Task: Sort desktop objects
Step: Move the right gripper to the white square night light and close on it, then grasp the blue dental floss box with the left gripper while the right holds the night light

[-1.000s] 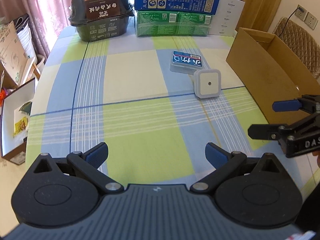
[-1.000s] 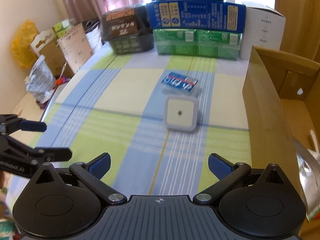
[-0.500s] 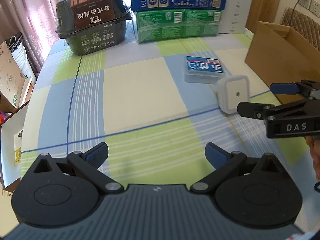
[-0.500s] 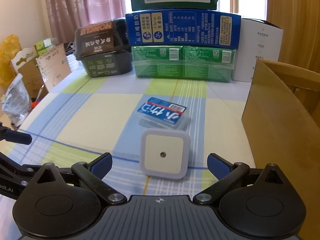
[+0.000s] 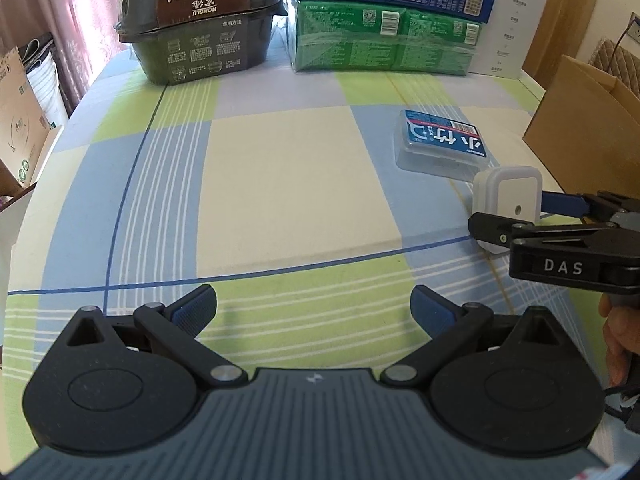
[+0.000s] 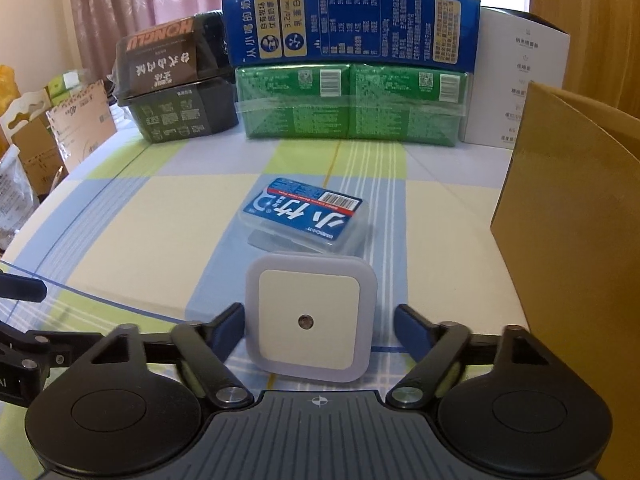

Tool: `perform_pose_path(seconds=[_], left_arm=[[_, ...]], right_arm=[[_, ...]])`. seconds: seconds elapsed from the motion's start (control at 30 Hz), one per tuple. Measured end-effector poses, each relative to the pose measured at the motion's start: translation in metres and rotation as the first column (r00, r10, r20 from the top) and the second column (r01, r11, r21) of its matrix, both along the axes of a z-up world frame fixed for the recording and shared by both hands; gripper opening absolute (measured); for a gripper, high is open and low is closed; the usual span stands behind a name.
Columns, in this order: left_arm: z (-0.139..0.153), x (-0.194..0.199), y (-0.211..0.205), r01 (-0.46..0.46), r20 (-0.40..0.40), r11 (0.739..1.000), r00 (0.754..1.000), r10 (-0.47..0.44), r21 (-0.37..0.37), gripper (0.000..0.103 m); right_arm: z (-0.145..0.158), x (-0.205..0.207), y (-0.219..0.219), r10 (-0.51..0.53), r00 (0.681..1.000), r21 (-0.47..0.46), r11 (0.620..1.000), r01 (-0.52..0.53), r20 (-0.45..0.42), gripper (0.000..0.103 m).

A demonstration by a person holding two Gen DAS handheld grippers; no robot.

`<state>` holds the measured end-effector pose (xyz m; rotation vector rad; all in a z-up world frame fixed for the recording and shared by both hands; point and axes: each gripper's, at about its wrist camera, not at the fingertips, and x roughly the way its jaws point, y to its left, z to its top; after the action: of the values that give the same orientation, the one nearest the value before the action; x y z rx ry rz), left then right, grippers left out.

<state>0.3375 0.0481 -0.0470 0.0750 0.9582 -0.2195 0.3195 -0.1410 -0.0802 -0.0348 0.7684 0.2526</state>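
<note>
Right hand-held gripper [image 6: 319, 322] half-closed, jaws just closing around white square night light [image 6: 310, 322], right pad apart.

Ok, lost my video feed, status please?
Right gripper closing around white night light, right pad not yet touching. Left gripper open, empty. Blue-labelled case just behind light; cardboard box alongside.

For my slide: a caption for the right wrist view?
Right gripper, closing, straddles white square night light before blue-labelled case.
</note>
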Motion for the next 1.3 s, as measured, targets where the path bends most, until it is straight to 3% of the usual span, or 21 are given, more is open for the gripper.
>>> perform_pose_path(seconds=[0.07, 0.43, 0.57, 0.8, 1.3], left_arm=[[-0.001, 0.001, -0.001, 0.0, 0.002, 1.0, 1.0, 0.0, -0.002, 0.101], [0.002, 0.018, -0.023, 0.056, 0.017, 0.998, 0.998, -0.056, -0.028, 0.101], [0.007, 0.031, -0.042, 0.093, 0.049, 0.994, 0.995, -0.09, -0.054, 0.101], [0.011, 0.064, -0.08, 0.143, 0.084, 0.987, 0.987, -0.136, -0.078, 0.101], [-0.003, 0.091, -0.11, 0.311, 0.084, 0.95, 0.948, -0.308, -0.031, 0.101]], right_arm=[[-0.001, 0.0, 0.0, 0.001, 1.0, -0.005, 1.0, -0.001, -0.006, 0.062], [0.014, -0.003, -0.031, -0.084, 0.996, -0.022, 0.996, 0.084, -0.014, 0.062], [0.019, -0.004, -0.046, -0.139, 0.99, 0.006, 0.99, 0.139, -0.025, 0.062], [0.021, -0.004, -0.049, -0.142, 0.99, 0.007, 0.99, 0.142, -0.02, 0.062], [0.009, -0.003, -0.054, -0.146, 0.988, 0.046, 0.988, 0.149, -0.05, 0.062]])
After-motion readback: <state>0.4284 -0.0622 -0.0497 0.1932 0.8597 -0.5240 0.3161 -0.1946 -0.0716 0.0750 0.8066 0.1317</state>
